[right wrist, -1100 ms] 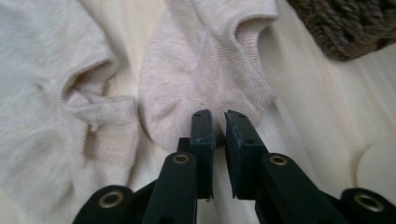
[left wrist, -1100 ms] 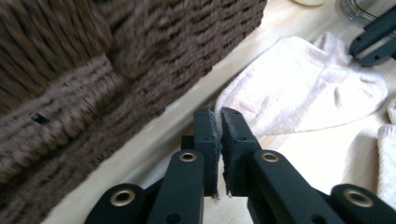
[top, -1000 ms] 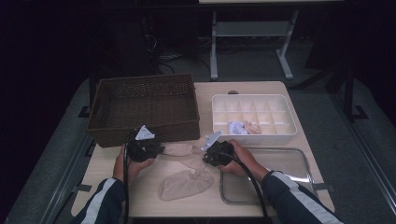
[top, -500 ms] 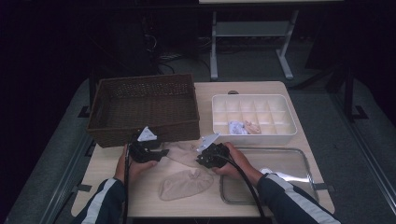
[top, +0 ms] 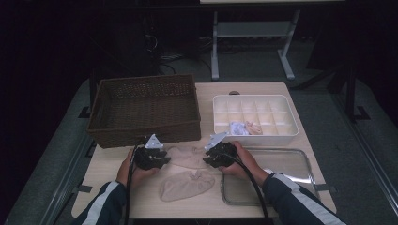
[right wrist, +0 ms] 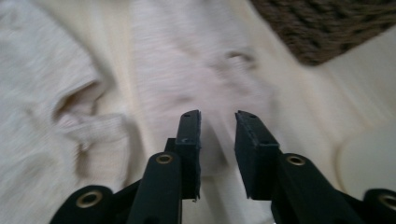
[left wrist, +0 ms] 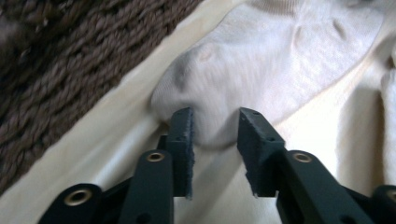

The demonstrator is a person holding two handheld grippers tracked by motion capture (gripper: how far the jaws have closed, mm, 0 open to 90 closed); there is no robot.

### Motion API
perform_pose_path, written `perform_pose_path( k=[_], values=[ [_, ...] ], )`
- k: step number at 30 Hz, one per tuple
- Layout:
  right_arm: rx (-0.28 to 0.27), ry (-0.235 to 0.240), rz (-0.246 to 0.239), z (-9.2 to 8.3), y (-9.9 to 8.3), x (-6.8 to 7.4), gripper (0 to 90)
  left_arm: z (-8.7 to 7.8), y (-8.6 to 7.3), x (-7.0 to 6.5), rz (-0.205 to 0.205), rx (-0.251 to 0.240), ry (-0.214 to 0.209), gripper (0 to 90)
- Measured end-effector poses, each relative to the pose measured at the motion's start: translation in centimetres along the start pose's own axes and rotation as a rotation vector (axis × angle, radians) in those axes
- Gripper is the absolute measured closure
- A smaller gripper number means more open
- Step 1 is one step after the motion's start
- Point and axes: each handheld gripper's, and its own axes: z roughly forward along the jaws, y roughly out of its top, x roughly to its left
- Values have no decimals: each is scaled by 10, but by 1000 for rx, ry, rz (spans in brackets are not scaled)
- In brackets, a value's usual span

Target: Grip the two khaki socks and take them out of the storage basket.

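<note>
Socks: one pale sock (top: 187, 156) lies flat just in front of the brown basket (top: 143, 108), its long way running between both grippers. The left gripper (left wrist: 215, 140) has been closing around its end but doesn't pinch yet. The right gripper (right wrist: 217, 140) has been opening at the other end, holding nothing.

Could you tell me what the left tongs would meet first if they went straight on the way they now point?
Most likely the rounded end of the beige sock lying beside the wicker basket. The left tongs stand open, their pads on either side of that end. Whether they already touch it is hard to tell.
</note>
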Motion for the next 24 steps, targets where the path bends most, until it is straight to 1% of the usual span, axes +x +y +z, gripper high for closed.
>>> perform_pose_path(
  k=[1,2,3,4,5,6,8,11,12,14,15,16,18,19,20,21,22,23,24],
  values=[
    [-3,-4,12,-1,0,0,681,-2,-1,1,-16,-19,3,624],
    [-10,-22,17,-1,1,-1,663,-3,-1,2,-27,-41,17,584],
    [-18,-33,33,-1,1,-2,665,-5,-1,4,-39,-58,37,545],
    [-23,-33,48,-1,2,-3,664,-6,0,6,-49,-74,54,530],
    [-22,-41,53,0,3,-4,654,-6,2,9,-64,-87,63,496],
    [-22,-55,63,1,2,-3,629,-6,4,11,-76,-94,68,466],
    [-5,-43,84,5,1,-5,584,-2,6,14,-75,-86,86,445],
    [15,-29,100,9,-1,-6,575,7,5,16,-74,-53,82,421],
    [15,-16,115,10,-2,-7,573,10,4,16,-74,-41,71,418],
    [9,2,139,10,-3,-11,568,12,3,16,-79,-49,46,427],
    [5,16,160,11,-4,-12,573,12,2,16,-83,-50,42,428],
    [4,17,156,11,-4,-12,577,12,1,16,-87,-53,32,440],
    [6,25,146,10,-3,-12,647,11,1,15,-70,-57,16,508],
    [8,31,129,10,-3,-12,703,10,1,14,-67,-53,3,556],
    [10,44,123,10,-3,-11,774,10,1,14,-64,-54,-6,617],
    [16,50,106,10,-3,-10,801,9,1,13,-61,-54,-20,664],
    [12,49,94,11,-2,-8,824,9,1,13,-61,-50,-32,749],
    [17,51,95,10,-2,-7,837,9,0,12,-65,-56,-38,815],
    [12,52,95,10,-2,-7,849,9,0,12,-63,-56,-36,845]
  ],
)
